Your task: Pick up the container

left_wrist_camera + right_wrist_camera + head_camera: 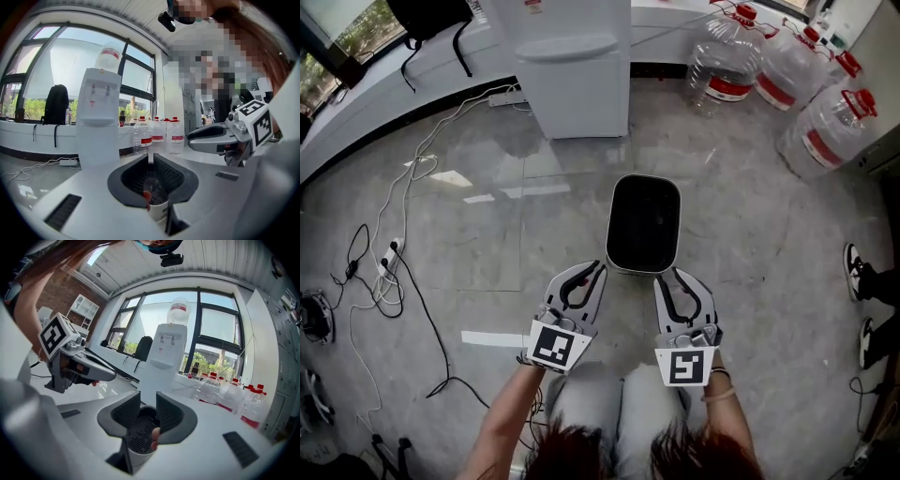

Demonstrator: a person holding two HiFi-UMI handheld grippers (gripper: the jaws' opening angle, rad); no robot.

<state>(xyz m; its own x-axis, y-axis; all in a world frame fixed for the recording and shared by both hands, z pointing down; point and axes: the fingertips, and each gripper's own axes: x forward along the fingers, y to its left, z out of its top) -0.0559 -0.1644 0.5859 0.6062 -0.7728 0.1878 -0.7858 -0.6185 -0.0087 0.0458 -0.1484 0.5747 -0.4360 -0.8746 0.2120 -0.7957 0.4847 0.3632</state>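
On the floor (487,244) ahead of you, the black bin (644,223) stands upright with its top open. Your left claw (596,268) is just short of the bin's near-left corner, pressed together, nothing in it. Your right claw (667,275) is just short of the near-right corner, spread partway, pinching nothing. The water dispenser (575,66) is beyond the bin, the water bottles (727,58) beyond-right.

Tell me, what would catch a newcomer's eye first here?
A white, rounded plastic container with a black inside stands on the grey marble floor, just ahead of two grey handheld grippers, the left gripper and the right gripper. Behind it stands a white water dispenser, with clear red-capped water jugs at the upper right.
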